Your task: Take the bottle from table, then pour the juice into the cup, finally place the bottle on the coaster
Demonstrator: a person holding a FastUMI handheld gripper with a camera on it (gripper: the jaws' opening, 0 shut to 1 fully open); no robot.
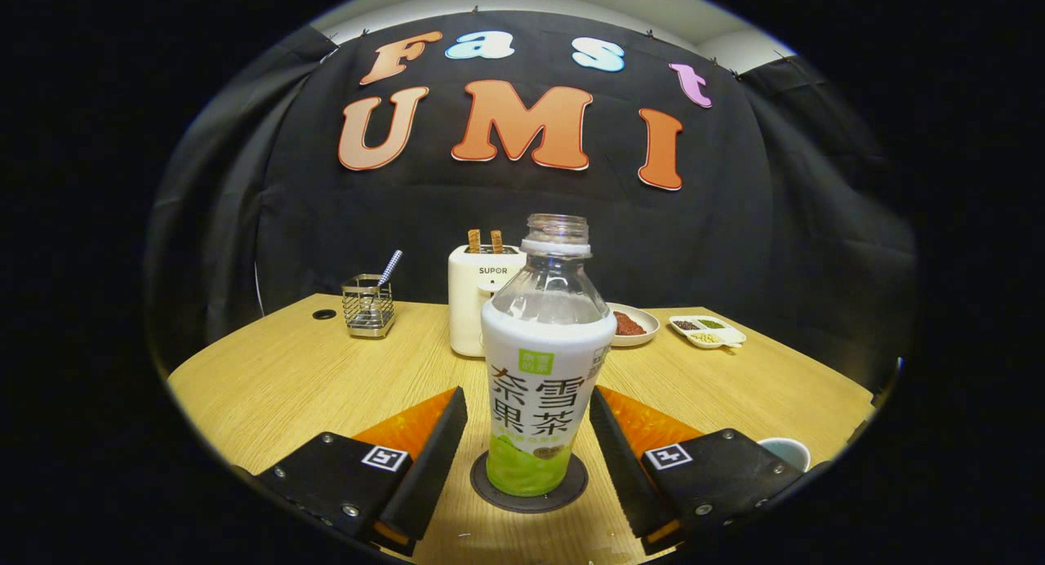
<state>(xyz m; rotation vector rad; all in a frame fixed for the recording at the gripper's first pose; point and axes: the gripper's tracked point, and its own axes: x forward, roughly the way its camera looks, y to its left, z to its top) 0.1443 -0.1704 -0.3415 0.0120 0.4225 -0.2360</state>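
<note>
clear uncapped bottle (545,369) stands upright on the coaster (529,483) between the gripper's (529,459) spread, untouching fingers.

I see a wire utensil holder (368,305) with a striped straw at center-left, a white toaster (476,308) holding two slices at center, and right of it a plate of red food (630,325) and a divided condiment dish (707,331), all on the wooden table (286,369).

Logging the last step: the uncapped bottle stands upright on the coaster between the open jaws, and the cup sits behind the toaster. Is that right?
One thing is off. In the gripper view the cup sits near the gripper, beside one of its fingers, not behind the toaster. The rest holds: the uncapped bottle stands upright on the coaster, between the open jaws, which do not touch it.
</note>
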